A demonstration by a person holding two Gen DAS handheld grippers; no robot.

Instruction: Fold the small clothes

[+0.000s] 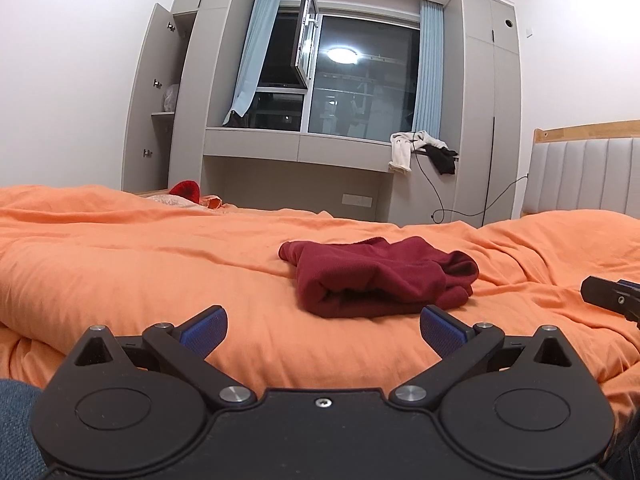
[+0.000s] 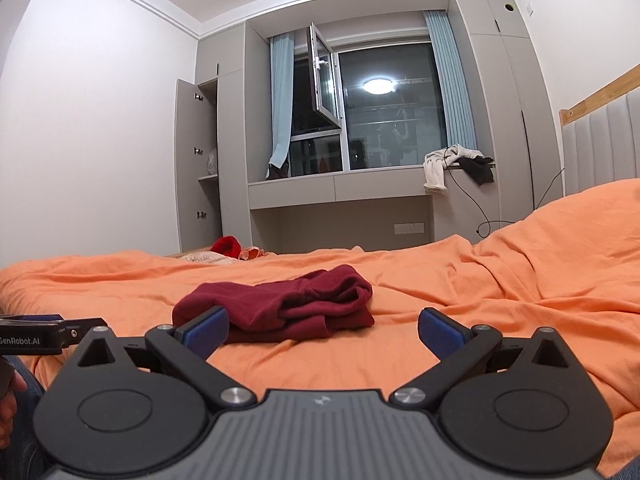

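A dark red, soft fleece garment (image 1: 380,276) lies bunched and partly folded on the orange quilted bed (image 1: 140,264). Both black tongs with blue pads, left tongs (image 1: 323,330) and right tongs (image 2: 323,330), hover spread wide and empty just short of it, probably poised to grip an edge. Only the right view shows a hand (image 2: 8,412).

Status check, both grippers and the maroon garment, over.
Left gripper open, empty. Right gripper open, empty. Maroon garment bunched on orange bedspread, untouched. Nothing in the way.
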